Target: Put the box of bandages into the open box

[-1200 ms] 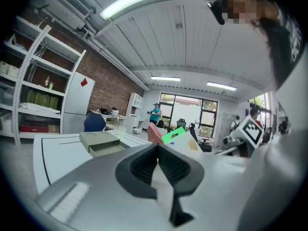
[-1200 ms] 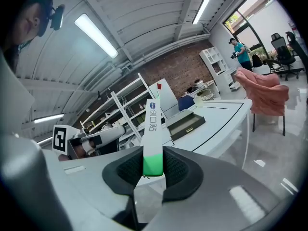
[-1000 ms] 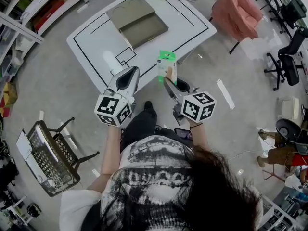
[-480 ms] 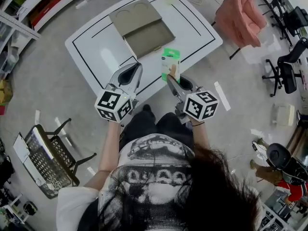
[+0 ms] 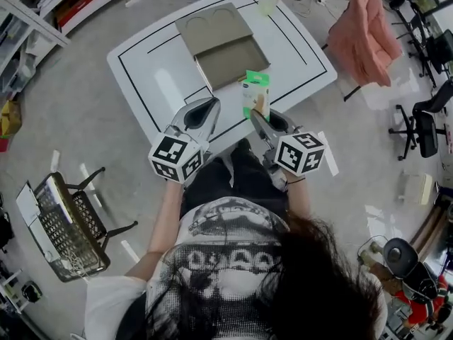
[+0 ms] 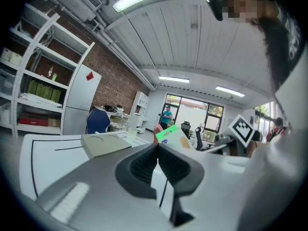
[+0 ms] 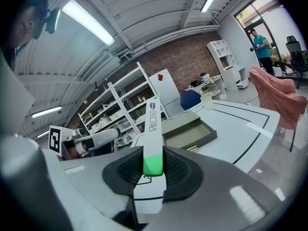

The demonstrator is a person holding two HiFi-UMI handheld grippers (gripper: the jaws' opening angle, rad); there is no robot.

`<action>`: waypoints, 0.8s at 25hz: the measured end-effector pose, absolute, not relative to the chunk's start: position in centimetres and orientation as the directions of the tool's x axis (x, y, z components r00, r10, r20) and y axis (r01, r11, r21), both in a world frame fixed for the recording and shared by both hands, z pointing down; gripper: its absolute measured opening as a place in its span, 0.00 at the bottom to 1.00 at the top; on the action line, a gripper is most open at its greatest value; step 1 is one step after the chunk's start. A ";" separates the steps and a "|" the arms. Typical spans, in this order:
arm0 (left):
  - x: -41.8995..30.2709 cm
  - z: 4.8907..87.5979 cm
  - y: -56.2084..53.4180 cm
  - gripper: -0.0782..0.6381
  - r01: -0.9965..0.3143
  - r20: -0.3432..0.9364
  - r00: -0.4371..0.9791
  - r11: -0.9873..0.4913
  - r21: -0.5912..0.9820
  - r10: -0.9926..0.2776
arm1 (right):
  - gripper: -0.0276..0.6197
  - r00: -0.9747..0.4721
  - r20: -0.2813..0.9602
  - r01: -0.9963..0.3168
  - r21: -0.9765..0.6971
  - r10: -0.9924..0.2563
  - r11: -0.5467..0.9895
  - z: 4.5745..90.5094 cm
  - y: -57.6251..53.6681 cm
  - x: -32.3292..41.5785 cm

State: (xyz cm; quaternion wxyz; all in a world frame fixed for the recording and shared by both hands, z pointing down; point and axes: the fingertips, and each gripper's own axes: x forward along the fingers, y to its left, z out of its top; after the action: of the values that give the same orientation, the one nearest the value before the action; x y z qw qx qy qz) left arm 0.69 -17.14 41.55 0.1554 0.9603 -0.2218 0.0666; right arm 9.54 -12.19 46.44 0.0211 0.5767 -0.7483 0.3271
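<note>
The box of bandages (image 5: 256, 93), green and white, stands upright between the pads of my right gripper (image 5: 259, 113), which is shut on its lower end. In the right gripper view the box of bandages (image 7: 152, 129) rises straight out of my right gripper (image 7: 154, 165). It hangs over the near edge of the white table (image 5: 163, 83). The open box (image 5: 232, 61), tan with its lid folded back, lies beyond it on the table and also shows as the open box (image 7: 190, 131). My left gripper (image 5: 207, 112) is beside the right one, shut and empty; its tips (image 6: 157, 146) meet.
A pale cup (image 5: 267, 2) stands at the table's far edge. A pink cloth (image 5: 364, 30) hangs over a chair to the right. Office chairs (image 5: 425, 119) are further right. A wire basket chair (image 5: 67, 225) sits on the floor at left, shelves (image 5: 64, 6) at the back left.
Both grippers have moved forward to the table. The box of bandages has gone from over the floor to over the table's near edge, closer to the open box.
</note>
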 end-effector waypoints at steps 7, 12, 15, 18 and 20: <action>0.1 41.1 -18.5 0.11 -0.515 0.180 0.857 -0.819 0.253 -0.483 | 0.18 -0.426 0.433 -0.872 -0.429 -0.795 0.234 47.3 -16.6 10.4; 0.0 41.1 -20.9 0.11 -0.600 0.192 0.800 -0.762 0.244 -0.568 | 0.18 -0.521 0.488 -0.848 -0.386 -0.700 0.362 48.8 -21.2 11.5; 0.2 41.0 -22.1 0.11 -0.640 0.190 0.768 -0.729 0.243 -0.611 | 0.18 -0.566 0.521 -0.824 -0.369 -0.639 0.429 49.8 -23.5 12.1; 0.6 40.9 -23.3 0.11 -0.673 0.188 0.739 -0.698 0.244 -0.647 | 0.18 -0.593 0.559 -0.802 -0.345 -0.580 0.488 51.0 -26.1 12.5; 0.7 41.0 -24.1 0.11 -0.696 0.188 0.717 -0.675 0.247 -0.671 | 0.18 -0.612 0.592 -0.778 -0.330 -0.525 0.534 52.2 -27.7 12.7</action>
State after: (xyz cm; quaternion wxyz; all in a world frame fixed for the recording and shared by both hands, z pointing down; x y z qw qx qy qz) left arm 0.74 -24.11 41.01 0.1517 0.9142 -0.3737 0.0410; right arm 12.68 -27.74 52.21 0.2164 0.3839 -0.8487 0.2923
